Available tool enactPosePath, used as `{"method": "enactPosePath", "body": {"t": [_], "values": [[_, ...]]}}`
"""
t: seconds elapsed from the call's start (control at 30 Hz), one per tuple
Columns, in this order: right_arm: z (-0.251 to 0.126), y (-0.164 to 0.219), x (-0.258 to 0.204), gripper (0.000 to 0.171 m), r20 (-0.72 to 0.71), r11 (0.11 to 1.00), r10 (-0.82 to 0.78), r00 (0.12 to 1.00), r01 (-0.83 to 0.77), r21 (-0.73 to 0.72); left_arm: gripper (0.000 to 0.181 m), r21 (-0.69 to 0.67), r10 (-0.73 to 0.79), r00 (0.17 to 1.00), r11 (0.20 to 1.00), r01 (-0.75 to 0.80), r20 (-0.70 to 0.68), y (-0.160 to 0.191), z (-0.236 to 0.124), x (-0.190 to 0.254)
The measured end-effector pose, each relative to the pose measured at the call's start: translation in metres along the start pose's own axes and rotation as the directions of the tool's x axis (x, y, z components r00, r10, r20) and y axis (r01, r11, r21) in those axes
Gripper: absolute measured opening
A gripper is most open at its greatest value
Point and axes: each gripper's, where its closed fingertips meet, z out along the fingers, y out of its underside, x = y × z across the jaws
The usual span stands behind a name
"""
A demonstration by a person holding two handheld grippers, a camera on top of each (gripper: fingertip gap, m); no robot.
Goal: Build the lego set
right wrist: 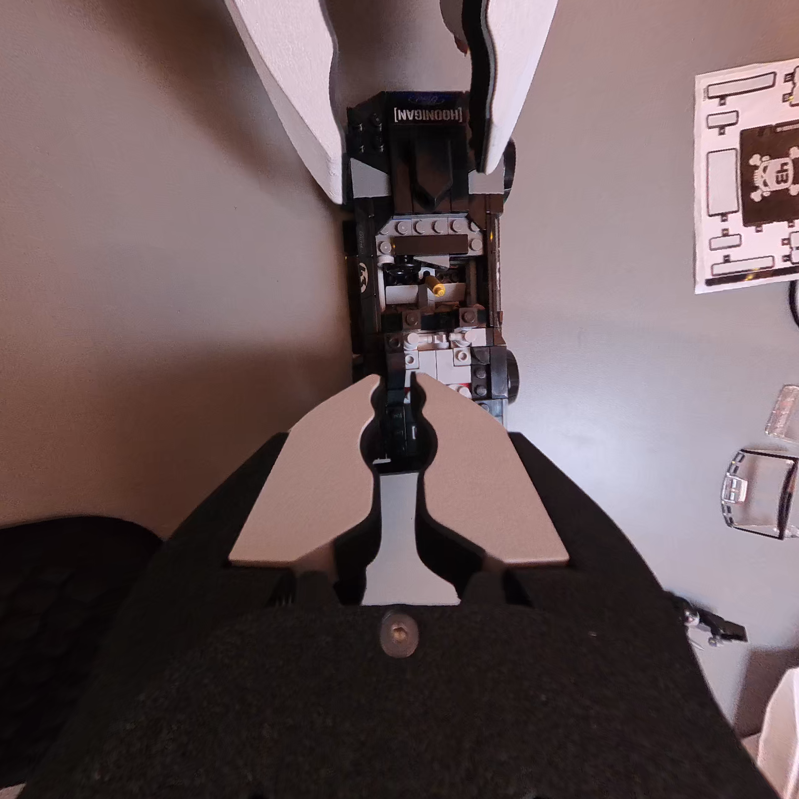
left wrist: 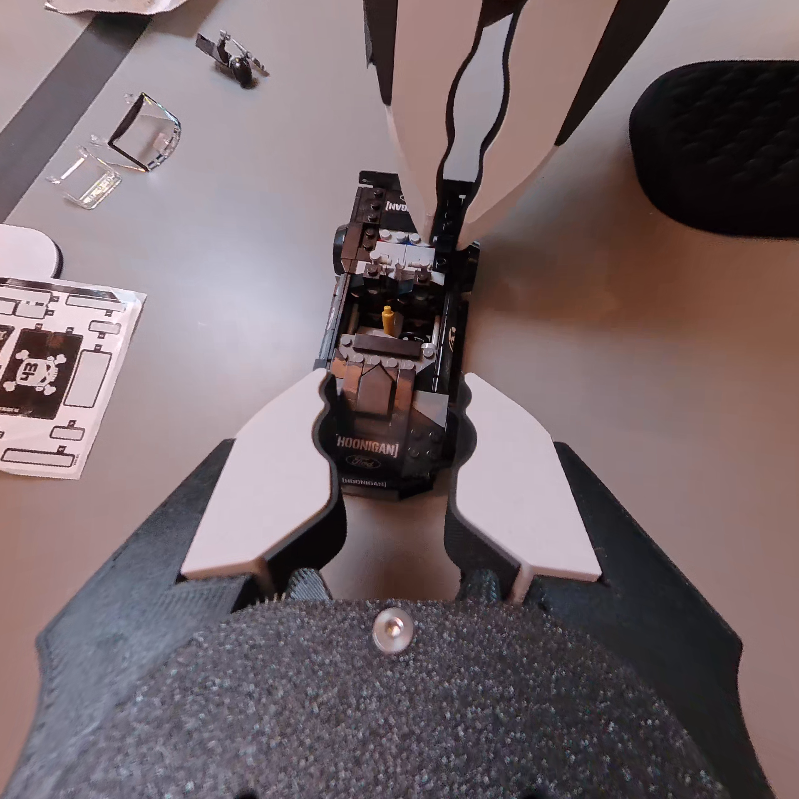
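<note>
Pinned the black lego car [left wrist: 389, 346] flat on the smooth grey table [left wrist: 605, 346], hood wedged between the spread pads of the left gripper [left wrist: 394, 382], inner edges seemingly pressed against both flanks. Nipped a narrow black studded strip [right wrist: 397, 428] at the tail with the right gripper [right wrist: 398, 382], tips almost meeting around it.

Looked well past halfway: chassis, stickered hood, grey studded dashboard row and a yellow lever [left wrist: 388, 319] already seated in the open cockpit. Lacked roof and glazing. Left 2 clear windscreen pieces [left wrist: 142, 134] and a small black-and-silver sub-assembly [left wrist: 235, 58] lying well apart from the car, near a sticker sheet [left wrist: 65, 372] with several blank outlines.

Showed glossy, hard-edged plastic on the bricks, curved transparent shells on the windscreens, matte pale finger plates with wavy black grip edges, and a gritty black gripper body. Kept a knobbly black pad [left wrist: 717, 147] off to 1 side.
</note>
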Motion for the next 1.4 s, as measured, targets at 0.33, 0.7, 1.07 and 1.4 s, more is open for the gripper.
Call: {"method": "enactPosePath", "body": {"t": [0.33,0.7,1.07,1.4], "values": [[0.002,0.003,0.002,0.008,0.043,0.998,0.010,0.999,-0.007,-0.066,0.050,-0.007,0.008,1.000,1.000,-0.008,-0.003,0.001,0.001,0.002],[0.003,0.003,0.002,0.008,0.056,0.985,0.008,0.998,0.002,-0.173,0.050,0.008,0.020,1.000,1.000,-0.020,-0.001,-0.004,-0.001,0.004],[-0.020,-0.008,0.004,0.031,-0.020,0.984,0.116,0.993,-0.113,0.136,0.050,0.052,0.018,0.998,0.998,-0.021,0.063,-0.009,-0.024,0.000],[-0.054,-0.016,-0.051,0.034,-0.004,0.733,0.425,0.905,-0.341,0.588,0.032,-0.094,-0.081,0.969,0.990,0.106,0.232,0.068,-0.069,-0.020]]}}
